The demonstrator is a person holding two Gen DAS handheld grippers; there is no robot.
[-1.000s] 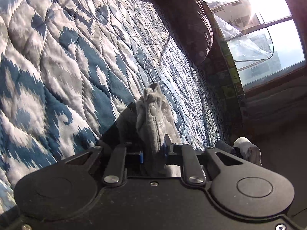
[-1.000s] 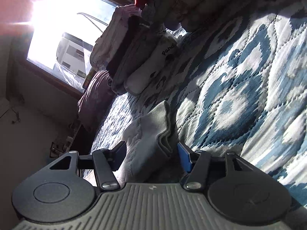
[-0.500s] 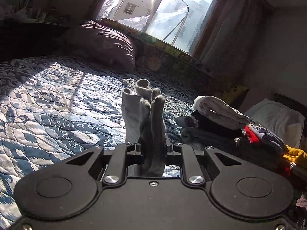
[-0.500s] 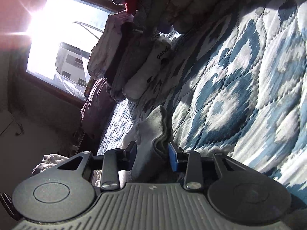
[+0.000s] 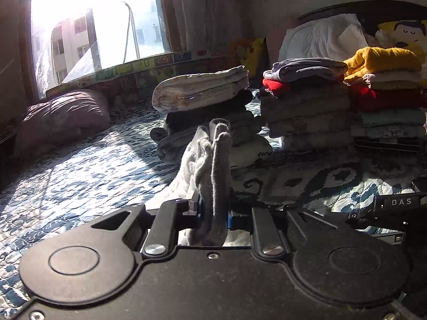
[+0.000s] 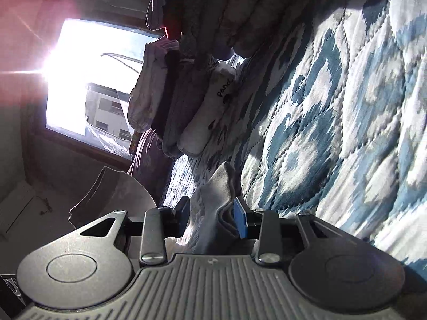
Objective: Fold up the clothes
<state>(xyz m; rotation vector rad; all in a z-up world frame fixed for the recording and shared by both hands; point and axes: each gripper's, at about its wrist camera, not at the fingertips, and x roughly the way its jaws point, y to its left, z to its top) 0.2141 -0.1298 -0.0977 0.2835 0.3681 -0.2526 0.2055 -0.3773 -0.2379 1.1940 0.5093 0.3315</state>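
Both grippers are clamping one fuzzy grey sock point(image 5: 213, 176): left gripper point(image 5: 213, 214) is pinching its bunched cuff, right gripper point(image 6: 212, 217) is squeezing its smooth fold above the quilted blue-white bedspread point(image 6: 333, 112).

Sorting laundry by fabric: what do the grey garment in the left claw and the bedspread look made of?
Grey garment: soft knit, probably cotton or fleece; fuzzy edges and limp, matte folds. Bedspread: quilted woven cloth, likely cotton or polyester; stitched puffy panels, printed blue-and-white pattern.

On the blue-and-white quilted bedspread point(image 5: 80, 176) stood three stacks of folded clothes point(image 5: 307, 106) at twelve to two o'clock, one purple cushion point(image 5: 64, 117) at ten, and two black two-finger grippers point(image 5: 213, 213).
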